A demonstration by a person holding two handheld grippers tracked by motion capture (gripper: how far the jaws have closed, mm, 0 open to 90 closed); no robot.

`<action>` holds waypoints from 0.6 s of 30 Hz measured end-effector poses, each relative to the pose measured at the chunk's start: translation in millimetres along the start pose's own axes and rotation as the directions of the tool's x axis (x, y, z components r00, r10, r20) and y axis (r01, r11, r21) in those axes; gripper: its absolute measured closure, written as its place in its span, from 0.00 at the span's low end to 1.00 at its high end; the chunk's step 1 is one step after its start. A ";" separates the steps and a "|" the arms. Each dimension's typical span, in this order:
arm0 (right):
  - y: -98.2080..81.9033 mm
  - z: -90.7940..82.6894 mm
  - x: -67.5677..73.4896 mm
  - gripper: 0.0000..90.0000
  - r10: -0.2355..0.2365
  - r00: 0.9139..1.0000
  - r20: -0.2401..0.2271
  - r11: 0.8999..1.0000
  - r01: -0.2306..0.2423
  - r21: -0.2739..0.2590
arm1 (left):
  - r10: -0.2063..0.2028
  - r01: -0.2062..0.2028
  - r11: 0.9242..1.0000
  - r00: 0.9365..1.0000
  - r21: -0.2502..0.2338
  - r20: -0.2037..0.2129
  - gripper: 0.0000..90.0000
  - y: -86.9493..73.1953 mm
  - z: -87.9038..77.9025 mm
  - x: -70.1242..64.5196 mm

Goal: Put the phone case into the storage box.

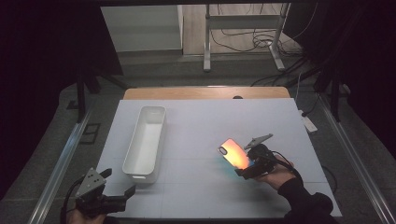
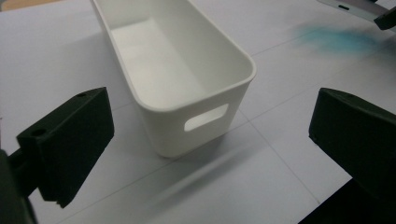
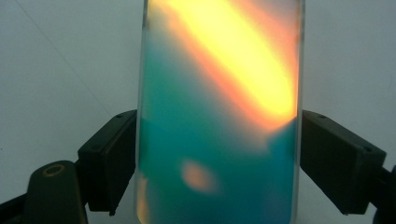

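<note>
An iridescent phone case point(image 1: 234, 153), glowing orange and teal, is held tilted above the white table at the right. My right gripper point(image 1: 246, 167) is shut on its lower end, and in the right gripper view the case point(image 3: 219, 107) stands between the two black jaws, which press on its long edges. A long white bin point(image 1: 145, 140) lies at the table's left, empty inside point(image 2: 154, 65). My left gripper point(image 1: 119, 185) hovers at the near left corner, open with nothing between its jaws, just short of the bin's near end with its handle slot point(image 2: 206, 117).
The white table sheet point(image 1: 205, 126) has free room between the bin and the case. A teal reflection point(image 2: 334, 39) from the case falls on the sheet. Metal rails run along both table sides, and a stand with cables point(image 1: 243, 37) sits beyond the far edge.
</note>
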State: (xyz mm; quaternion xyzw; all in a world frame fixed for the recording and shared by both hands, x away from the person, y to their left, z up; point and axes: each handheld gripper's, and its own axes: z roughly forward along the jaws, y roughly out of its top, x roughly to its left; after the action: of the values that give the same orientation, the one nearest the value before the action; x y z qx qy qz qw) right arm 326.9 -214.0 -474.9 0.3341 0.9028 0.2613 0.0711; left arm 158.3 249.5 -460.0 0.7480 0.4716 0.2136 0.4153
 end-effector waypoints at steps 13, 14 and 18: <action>1.0 -11.8 -1.6 0.19 -0.006 1.000 -0.019 0.998 0.004 -0.057 | 0.012 -0.011 1.000 0.999 -0.029 0.046 0.00 15.8 7.4 -5.9; 1.0 -11.8 -1.6 0.19 -0.006 1.000 -0.019 0.998 0.004 -0.057 | 0.012 -0.011 1.000 0.999 -0.029 0.046 0.00 15.8 7.4 -5.9; 2.4 -16.8 -0.7 0.19 -0.006 1.000 -0.030 0.996 0.004 -0.084 | 0.024 -0.022 0.999 0.998 -0.034 0.060 0.00 20.9 12.1 -7.4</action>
State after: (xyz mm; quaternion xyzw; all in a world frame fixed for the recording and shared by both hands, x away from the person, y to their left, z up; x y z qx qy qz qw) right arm 323.7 -220.0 -459.3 0.3245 0.8928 0.3039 0.0722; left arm 174.5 233.5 -449.1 0.7525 0.4463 0.2035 0.4395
